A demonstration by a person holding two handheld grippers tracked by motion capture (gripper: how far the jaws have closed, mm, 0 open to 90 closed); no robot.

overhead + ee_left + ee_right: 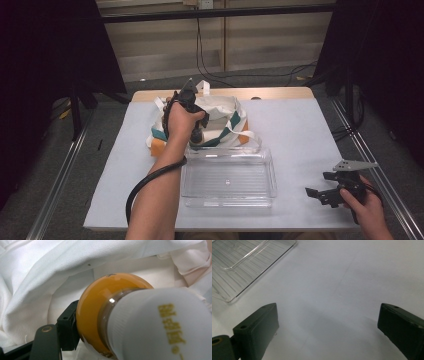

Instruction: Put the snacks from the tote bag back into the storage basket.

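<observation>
Now left gripper (196,134) clamped on bottle (105,312), orange-filled, white cap toward camera, down inside white tote bag (220,112). Jaw pad presses bottle's side just below cap; grip looks sound. Likely step: lift bottle out. Do well: pull straight up, slow, keep clear of bag cloth and handles, then over to clear tray (227,180) just in front of bag. Left forearm reaches forward over tray's left edge, wrist bent down into bag. Right gripper (320,194) jaws wide apart, nothing between, parked right of tray.
</observation>
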